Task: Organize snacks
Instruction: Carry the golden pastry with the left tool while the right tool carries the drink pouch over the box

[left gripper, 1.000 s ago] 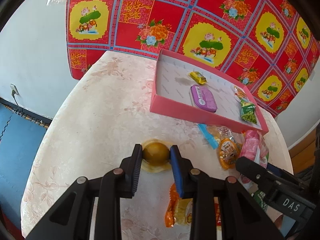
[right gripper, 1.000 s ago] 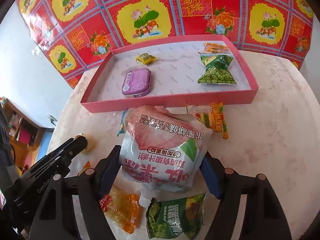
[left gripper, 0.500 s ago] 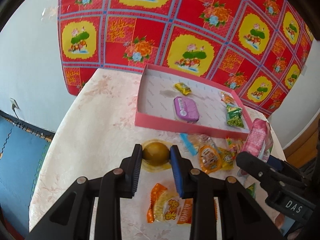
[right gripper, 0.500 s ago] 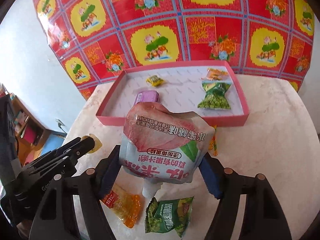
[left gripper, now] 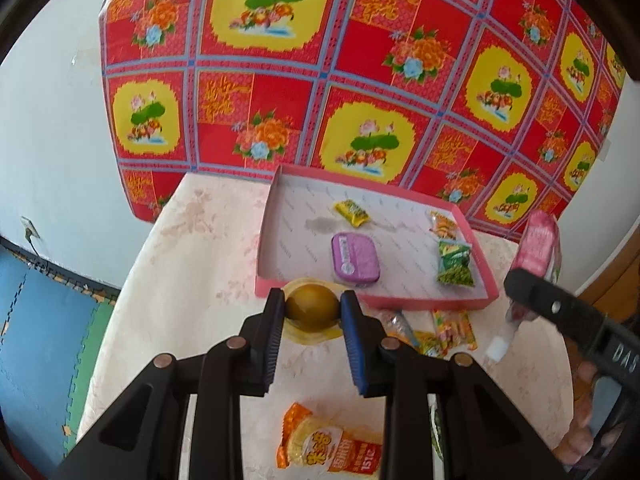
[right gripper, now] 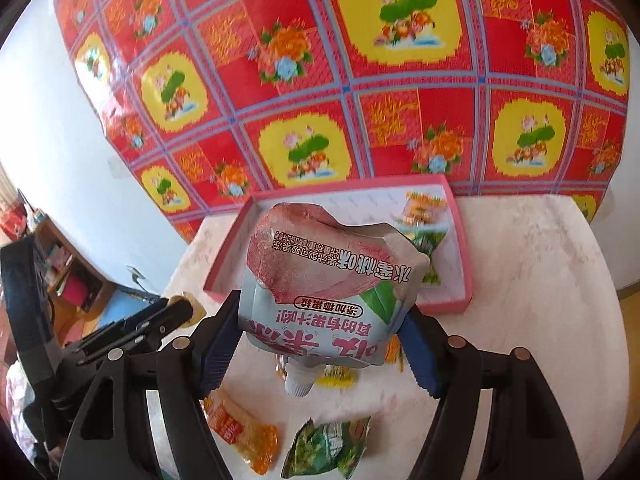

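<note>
Transport step: left gripper [left gripper: 312,307] clamped on a jelly cup [left gripper: 311,306], right gripper [right gripper: 320,332] clamped on a peach drink pouch [right gripper: 328,280], both held above the table; next, release into the far pink tray [left gripper: 372,301].

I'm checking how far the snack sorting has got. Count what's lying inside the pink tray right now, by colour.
yellow candy: 1
purple tin: 1
orange packet: 1
green packet: 1
Total in the tray: 4
</note>
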{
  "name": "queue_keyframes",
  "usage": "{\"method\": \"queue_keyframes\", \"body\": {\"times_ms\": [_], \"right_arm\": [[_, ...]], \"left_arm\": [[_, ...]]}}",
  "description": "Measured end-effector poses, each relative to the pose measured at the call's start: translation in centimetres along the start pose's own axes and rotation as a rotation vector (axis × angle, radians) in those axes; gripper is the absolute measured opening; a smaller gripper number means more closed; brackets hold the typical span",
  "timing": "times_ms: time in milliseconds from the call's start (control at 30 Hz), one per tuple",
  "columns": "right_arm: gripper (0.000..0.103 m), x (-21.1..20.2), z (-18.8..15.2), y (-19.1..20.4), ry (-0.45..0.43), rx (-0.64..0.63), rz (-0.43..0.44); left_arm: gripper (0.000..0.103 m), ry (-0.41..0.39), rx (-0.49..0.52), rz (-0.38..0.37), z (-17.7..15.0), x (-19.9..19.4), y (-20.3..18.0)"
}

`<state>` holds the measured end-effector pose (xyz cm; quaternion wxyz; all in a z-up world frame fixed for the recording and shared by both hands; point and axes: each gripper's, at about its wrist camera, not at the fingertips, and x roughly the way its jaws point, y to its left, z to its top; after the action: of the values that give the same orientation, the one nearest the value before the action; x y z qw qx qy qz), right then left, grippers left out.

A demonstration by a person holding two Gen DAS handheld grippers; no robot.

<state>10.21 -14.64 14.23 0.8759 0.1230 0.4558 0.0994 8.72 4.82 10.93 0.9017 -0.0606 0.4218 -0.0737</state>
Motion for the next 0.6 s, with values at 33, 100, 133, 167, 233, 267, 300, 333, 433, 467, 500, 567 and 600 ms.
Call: {"method": "queue_keyframes", "body": {"times_ms": [33,100,133,167,233,267,300,333,433,467,500,567,600], "right_arm": [[0.074,-0.1,0.5,-0.1,-0.006,-0.003,0.001],[0.074,-0.2,1.4,-0.3,-0.011,-0.004,0.018],[0.074,-0.1,1.8,-0.4,-0.008,-0.001,0.027],[0.074,0.0,2.2,-0.6,-0.005,0.001,0.033],[0.074,0.3,3.1,-0.7,-0.008,-0.008,0.031],[0.074,0.4,3.5,-0.8,-0.011,-0.013,0.027],[0.074,0.5,3.8,-0.8,-0.014,-0.019,0.024],[0.074,0.7,4.3,-0.9,-0.016,-0.022,0.023],[0.074,1.3,5.4,-1.1,-0.02,-0.028,0.035],[0.074,1.7,5.8,-1.1,-0.02,-0.031,0.041],[0.074,2.1,6.1,-1.1,-0.018,-0.033,0.045],[0.074,3.0,6.5,-1.2,-0.01,-0.033,0.049],[0.074,3.5,6.7,-1.2,-0.006,-0.032,0.051]], "left_arm": [[0.03,-0.006,0.005,-0.001,0.3,-0.1,-0.2],[0.03,-0.016,0.015,0.0,0.9,-0.2,-0.5],[0.03,-0.02,0.019,-0.001,1.1,-0.2,-0.7],[0.03,-0.023,0.022,-0.001,1.4,-0.2,-0.8],[0.03,-0.026,0.027,0.0,1.8,0.0,-1.0],[0.03,-0.027,0.03,0.001,2.1,0.2,-1.2],[0.03,-0.028,0.033,0.003,2.3,0.4,-1.3],[0.03,-0.028,0.036,0.005,2.5,0.6,-1.4],[0.03,-0.022,0.042,0.009,2.9,1.5,-1.8],[0.03,-0.018,0.041,0.009,3.0,1.8,-1.9],[0.03,-0.012,0.037,0.007,3.1,2.3,-1.9],[0.03,0.001,0.031,0.005,3.2,3.1,-2.0],[0.03,0.006,0.031,0.004,3.2,3.5,-2.1]]}}
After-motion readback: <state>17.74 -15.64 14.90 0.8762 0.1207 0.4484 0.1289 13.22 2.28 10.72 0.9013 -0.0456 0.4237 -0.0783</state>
